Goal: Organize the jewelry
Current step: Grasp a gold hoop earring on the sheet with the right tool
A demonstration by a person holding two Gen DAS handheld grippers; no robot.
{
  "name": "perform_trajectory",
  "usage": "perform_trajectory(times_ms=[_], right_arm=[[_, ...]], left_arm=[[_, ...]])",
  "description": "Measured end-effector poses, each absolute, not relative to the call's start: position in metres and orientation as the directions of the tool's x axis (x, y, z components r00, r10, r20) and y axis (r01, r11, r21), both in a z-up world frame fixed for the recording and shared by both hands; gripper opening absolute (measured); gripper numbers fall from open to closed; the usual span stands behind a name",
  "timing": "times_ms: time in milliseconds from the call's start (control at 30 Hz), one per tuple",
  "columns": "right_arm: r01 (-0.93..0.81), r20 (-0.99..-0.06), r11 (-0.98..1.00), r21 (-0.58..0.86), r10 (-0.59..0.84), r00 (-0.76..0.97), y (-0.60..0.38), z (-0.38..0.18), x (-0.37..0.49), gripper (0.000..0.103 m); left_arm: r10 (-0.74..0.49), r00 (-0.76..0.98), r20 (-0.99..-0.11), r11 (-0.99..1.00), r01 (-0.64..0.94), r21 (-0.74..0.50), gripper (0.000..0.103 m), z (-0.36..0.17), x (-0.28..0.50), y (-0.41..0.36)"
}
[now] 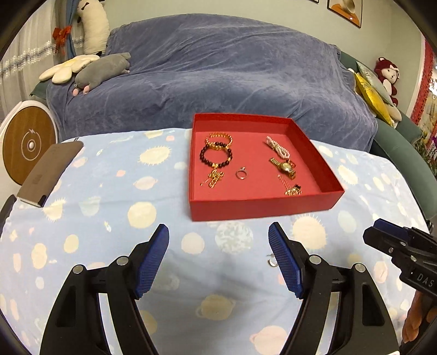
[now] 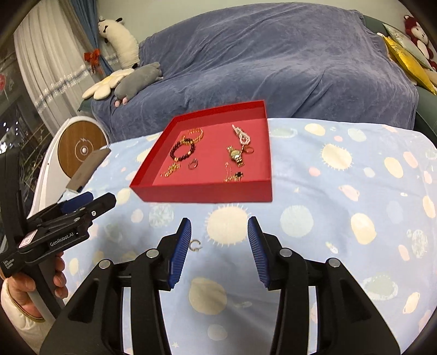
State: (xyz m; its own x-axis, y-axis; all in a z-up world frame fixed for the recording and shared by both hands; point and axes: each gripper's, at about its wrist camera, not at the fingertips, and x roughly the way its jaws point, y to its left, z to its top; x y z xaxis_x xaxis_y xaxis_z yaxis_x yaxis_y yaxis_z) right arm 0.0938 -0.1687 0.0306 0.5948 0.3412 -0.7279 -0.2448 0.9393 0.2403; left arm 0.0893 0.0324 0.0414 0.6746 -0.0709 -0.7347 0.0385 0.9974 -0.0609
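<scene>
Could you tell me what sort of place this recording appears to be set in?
Most likely a home living room: a sofa draped in a blue throw stands behind the table, plush toys lie on it, and framed pictures hang on the wall.

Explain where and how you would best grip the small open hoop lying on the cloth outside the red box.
Take the small open hoop across its thin wire, coming from straight above. It appears to lie flat on the patterned cloth, so a sideways approach would probably slide over it. The right claw, open, is nearest.
</scene>
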Motion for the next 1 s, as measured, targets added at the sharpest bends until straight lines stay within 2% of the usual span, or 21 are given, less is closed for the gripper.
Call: perform_trajectory(times_ms=[200, 533, 733, 1000], right_arm=[[-0.269, -0.783, 0.939, 0.212, 0.329, 0.528, -0.145, -0.007, 0.101, 0.041], [-0.332, -0.804, 0.927, 0.175, 0.329, 0.495, -0.111, -0.031, 0.111, 0.041], [-0.332, -0.812, 0.927, 0.175, 0.327, 0.483, -0.106, -0.040, 0.117, 0.034], [-0.336, -0.809, 0.929, 0.155, 0.314, 0.497, -0.102, -0.041, 0.119, 0.031]], left_arm=[[-0.049, 0.625, -0.779, 0.999, 0.031, -0.037, 0.072, 0.010, 0.087, 0.037], [-0.042, 0.596, -0.802, 0.999, 0.050, -0.015, 0.072, -0.008, 0.087, 0.039], [-0.048, 0.592, -0.804, 0.998, 0.066, -0.011, 0.072, -0.009, 0.082, 0.040], [-0.051, 0.585, -0.809, 0.998, 0.065, -0.016, 0.072, -0.012, 0.079, 0.041]])
